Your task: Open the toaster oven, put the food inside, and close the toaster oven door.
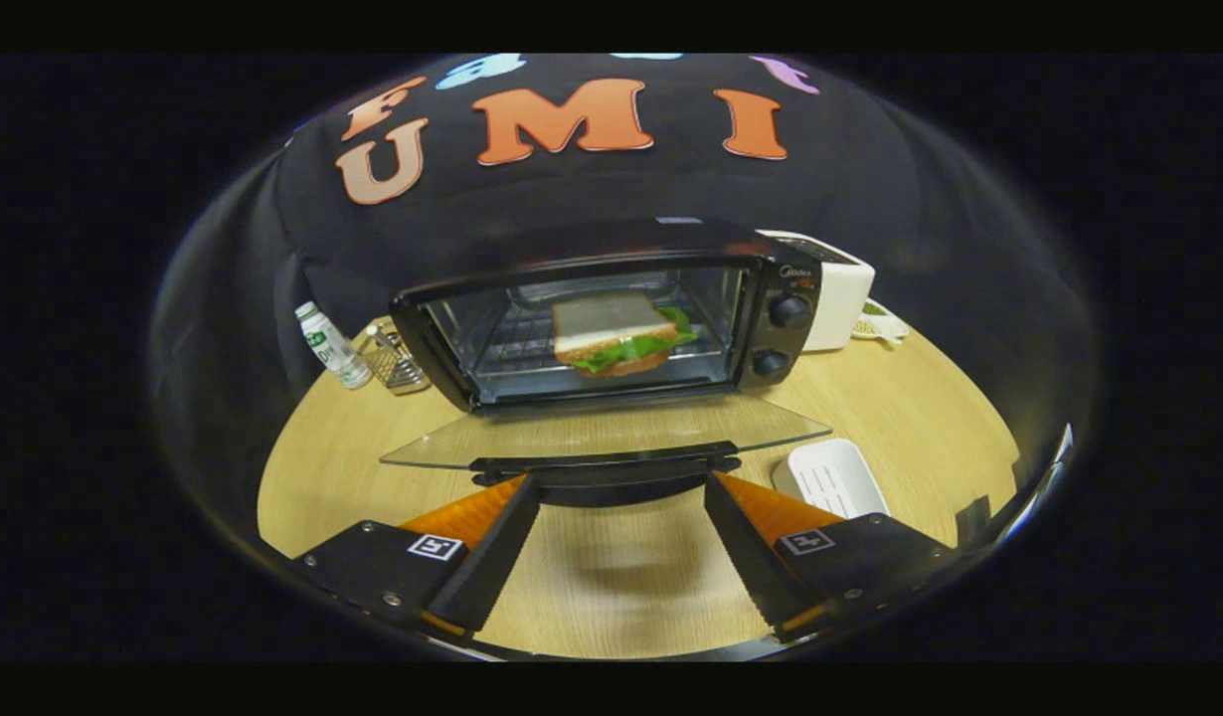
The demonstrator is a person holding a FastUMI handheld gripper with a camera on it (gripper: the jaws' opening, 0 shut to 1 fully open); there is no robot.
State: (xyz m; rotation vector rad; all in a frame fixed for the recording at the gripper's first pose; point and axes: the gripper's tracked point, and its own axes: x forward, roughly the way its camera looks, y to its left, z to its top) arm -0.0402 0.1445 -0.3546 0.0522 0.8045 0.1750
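Sandwich (619,336) sits on the rack inside the toaster oven (611,318), well beyond the tool (621,489). Tool spread wide, empty, its tips at the lowered door's handle (606,464). Lift from underneath, swing the door (608,430) up evenly.

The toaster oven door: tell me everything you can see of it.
The toaster oven door is a clear glass pane folded fully down, lying about flat over the wooden table, hinged at the toaster oven base. A black handle runs along its near edge. The open gripper has its fingers right at that handle, one toward each end; contact is unclear. The sandwich sits on the rack beyond.
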